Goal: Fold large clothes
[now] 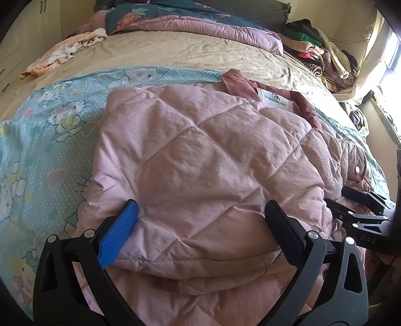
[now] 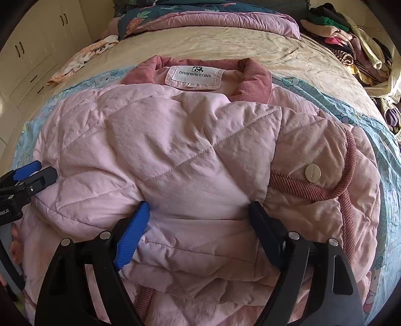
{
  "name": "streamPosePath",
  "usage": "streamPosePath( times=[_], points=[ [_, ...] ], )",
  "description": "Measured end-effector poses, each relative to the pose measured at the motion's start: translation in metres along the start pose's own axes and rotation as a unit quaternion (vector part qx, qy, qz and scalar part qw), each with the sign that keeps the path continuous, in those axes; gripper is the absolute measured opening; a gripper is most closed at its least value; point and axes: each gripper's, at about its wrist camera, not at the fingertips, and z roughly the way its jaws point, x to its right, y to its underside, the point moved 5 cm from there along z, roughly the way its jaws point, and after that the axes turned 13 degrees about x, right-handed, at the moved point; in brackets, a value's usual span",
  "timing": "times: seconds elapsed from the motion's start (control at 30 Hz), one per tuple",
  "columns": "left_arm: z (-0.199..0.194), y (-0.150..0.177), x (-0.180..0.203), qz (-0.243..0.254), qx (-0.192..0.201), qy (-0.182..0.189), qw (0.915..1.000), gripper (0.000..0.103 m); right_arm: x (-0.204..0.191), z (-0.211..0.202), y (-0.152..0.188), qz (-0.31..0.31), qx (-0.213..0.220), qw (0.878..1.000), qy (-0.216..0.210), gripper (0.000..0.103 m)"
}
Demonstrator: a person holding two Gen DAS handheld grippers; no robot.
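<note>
While the fold is only partly made, the scene is set out as follows.

Landmark: the pink quilted jacket [image 2: 175, 150] is taken as the reference; it is laid front-up on a blue cartoon-print sheet [image 1: 50, 120] over a beige bed cover [image 2: 250, 47].

Jacket: the collar [image 2: 255, 80] and white label [image 2: 194, 76] are seen at its far end; one quilted panel has been laid across the body, and a snap button [image 2: 312, 172] is left showing on the side towards the window.

Left gripper [image 1: 200, 230]: it is held at the near edge of the jacket, its jaws spread wide over a thick bulge of fabric. The blue pad [image 1: 120, 233] is pressed against the cloth, but nothing is pinched.

Right gripper [image 2: 198, 230]: it is placed likewise at the near edge, jaws wide apart and astride the padded fold, with nothing clamped.

Done: a sideways fold of one panel or sleeve over the middle appears to have been made.

Left: the button side seems not yet folded in, and the near hem is judged still to be brought up towards the collar.

Beyond the jacket: a pile of clothes [image 1: 323, 55] and a pink quilt [image 2: 225, 22] are seen past the collar.
</note>
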Motion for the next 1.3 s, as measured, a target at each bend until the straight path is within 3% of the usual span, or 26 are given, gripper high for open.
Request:
streamPosePath(
  times=[0.6,0.97,1.3],
  points=[
    [-0.054,0.001,-0.003,-0.034,0.022,0.020,0.9990,0.095,0.001,-0.026,0.006,0.025,0.011,1.000,0.002,0.081],
    [-0.088,0.002,0.003,-0.017,0.054,0.001,0.9984,0.095,0.004,-0.044,0.013,0.044,0.003,0.999,-0.005,0.089],
    [-0.108,0.007,0.000,-0.016,0.065,-0.014,0.9977,0.095,-0.003,-0.083,0.012,0.044,0.043,0.998,-0.013,0.094]
  ],
)
